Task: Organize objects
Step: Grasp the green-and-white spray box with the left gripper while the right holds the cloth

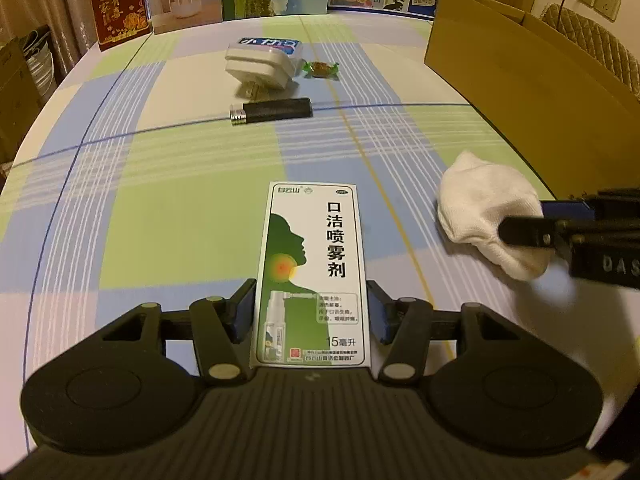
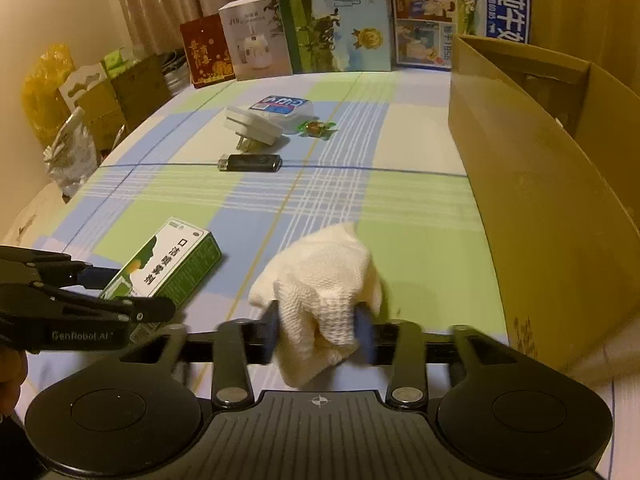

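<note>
A white-and-green spray medicine box point(image 1: 312, 248) lies lengthwise between my left gripper's point(image 1: 311, 312) blue pads, which press on both of its long sides. The right wrist view shows the same box point(image 2: 176, 260) low over the checked tablecloth with the left gripper point(image 2: 132, 292) around its near end. My right gripper point(image 2: 318, 332) is shut on a crumpled white cloth point(image 2: 324, 280), which bulges above and hangs below the fingers. In the left wrist view that cloth point(image 1: 480, 204) is at the right, pinched by the right gripper point(image 1: 536, 220).
Farther along the table lie a black USB stick point(image 1: 272, 111), a white plug adapter point(image 1: 260, 66), a blue-lidded white box point(image 1: 272, 45) and a wrapped candy point(image 1: 320, 69). An open cardboard box point(image 2: 540, 184) stands along the right. Printed cartons point(image 2: 336, 20) line the far edge.
</note>
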`<state>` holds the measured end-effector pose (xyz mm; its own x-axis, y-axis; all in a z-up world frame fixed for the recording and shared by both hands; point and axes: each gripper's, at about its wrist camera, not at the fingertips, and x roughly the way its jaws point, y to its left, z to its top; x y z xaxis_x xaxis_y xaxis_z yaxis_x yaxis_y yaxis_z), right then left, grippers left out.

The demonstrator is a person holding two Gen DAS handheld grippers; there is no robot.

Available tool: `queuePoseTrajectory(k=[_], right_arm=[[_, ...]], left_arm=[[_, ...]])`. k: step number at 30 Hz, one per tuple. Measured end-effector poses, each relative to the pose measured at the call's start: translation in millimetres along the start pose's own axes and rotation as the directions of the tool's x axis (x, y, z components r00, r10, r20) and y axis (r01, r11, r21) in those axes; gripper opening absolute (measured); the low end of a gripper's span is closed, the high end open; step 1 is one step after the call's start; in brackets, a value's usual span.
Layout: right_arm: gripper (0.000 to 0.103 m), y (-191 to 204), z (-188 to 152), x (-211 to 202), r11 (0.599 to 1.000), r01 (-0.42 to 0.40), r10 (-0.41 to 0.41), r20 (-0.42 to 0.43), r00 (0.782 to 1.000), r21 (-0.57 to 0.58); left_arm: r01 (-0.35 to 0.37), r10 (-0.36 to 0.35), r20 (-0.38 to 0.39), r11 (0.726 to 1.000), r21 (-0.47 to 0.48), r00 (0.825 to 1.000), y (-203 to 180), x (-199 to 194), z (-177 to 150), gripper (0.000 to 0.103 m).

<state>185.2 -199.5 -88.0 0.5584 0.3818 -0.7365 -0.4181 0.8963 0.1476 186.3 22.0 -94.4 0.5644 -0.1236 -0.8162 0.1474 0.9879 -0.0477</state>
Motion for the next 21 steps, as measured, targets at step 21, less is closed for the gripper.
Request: queuePoseTrajectory(k=[21], right_arm=[[0.076, 5, 9, 39, 0.998, 0.057, -0.057, -0.015, 0.998, -0.023]], left_arm=[[0.036, -0.035, 0.024, 0.999, -0.04, 0.999, 8, 9, 6, 0.061]])
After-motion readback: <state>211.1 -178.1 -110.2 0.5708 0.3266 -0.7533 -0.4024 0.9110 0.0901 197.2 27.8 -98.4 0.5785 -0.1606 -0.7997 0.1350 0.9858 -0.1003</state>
